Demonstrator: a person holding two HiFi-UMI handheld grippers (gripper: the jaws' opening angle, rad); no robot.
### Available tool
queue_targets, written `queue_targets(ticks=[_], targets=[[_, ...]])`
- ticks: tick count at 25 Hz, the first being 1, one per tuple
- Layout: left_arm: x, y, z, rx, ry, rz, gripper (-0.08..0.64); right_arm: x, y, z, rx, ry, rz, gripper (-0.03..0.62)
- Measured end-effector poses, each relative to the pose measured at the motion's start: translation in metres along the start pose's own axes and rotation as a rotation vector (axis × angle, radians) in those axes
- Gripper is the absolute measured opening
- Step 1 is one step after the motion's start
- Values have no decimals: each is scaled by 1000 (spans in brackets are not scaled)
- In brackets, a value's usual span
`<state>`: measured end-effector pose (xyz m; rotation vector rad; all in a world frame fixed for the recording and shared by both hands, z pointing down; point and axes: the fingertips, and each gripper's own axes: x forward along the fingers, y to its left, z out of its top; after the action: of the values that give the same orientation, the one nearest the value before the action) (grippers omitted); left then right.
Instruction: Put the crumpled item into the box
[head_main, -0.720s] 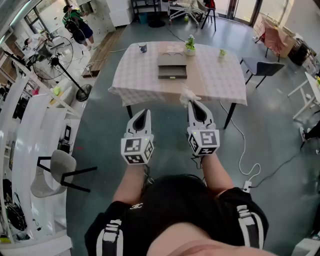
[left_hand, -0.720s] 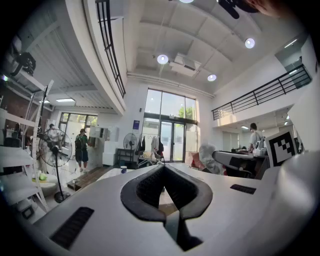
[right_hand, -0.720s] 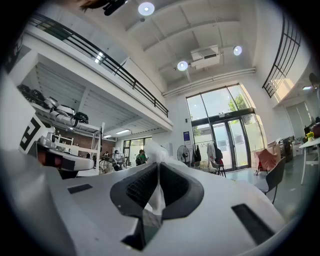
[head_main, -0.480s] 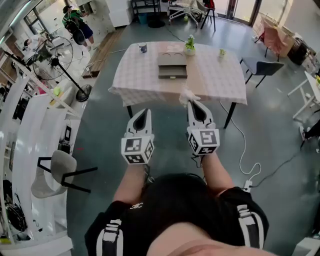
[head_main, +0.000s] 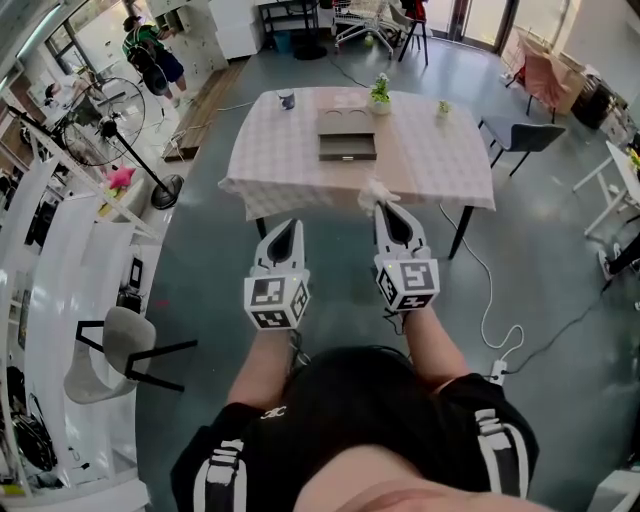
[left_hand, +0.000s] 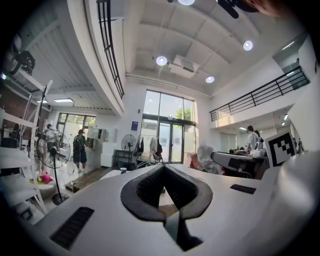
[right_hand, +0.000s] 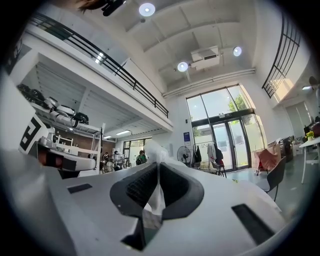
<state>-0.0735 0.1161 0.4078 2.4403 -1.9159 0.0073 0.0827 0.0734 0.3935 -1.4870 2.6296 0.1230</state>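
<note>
We are holding the right gripper (right_hand: 157, 166) clenched on the crumpled item (head_main: 374, 192), a white wad that is running down between the two dark pads and poking out above their tips. The left gripper (left_hand: 164, 167) is clenched too, its pad tips meeting with nothing between them. In the head view we are looking steeply down at both grippers, which are hanging side by side in the air and pointing away from us toward a table (head_main: 270, 150) covered in a pale checked cloth. The wad is showing against the table's near edge, and we are not able to tell whether it is over the cloth or just short of it. The box (head_main: 347, 135), low and brown, is sitting well beyond the wad, toward the far middle of the table. A small plant (head_main: 379, 90) is standing just behind the box, a smaller pot (head_main: 443, 105) is standing to its right, and a dark little object (head_main: 287, 98) is lying near the far left corner. A chair (head_main: 525, 135) is standing to the right of the table, and a fan (head_main: 118, 103) is standing well off to the left.
</note>
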Motion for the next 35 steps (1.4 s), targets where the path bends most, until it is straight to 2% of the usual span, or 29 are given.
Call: queue_targets(ticks=[6, 12, 20, 27, 35], targets=[[-8, 12, 1, 8, -13, -16, -9, 0, 13, -1, -7, -5, -25, 15], [-29, 44, -8, 24, -20, -41, -9, -1, 49, -11, -12, -17, -61, 15], [-33, 57, -15, 22, -19, -41, -9, 4, 53, -9, -19, -35, -75, 15], [-9, 69, -23, 27, -16, -36, -9, 31, 43, -20, -25, -38, -70, 16], [67, 90, -29, 31, -2, -24, -9, 105, 1, -39, -21, -31, -63, 15]])
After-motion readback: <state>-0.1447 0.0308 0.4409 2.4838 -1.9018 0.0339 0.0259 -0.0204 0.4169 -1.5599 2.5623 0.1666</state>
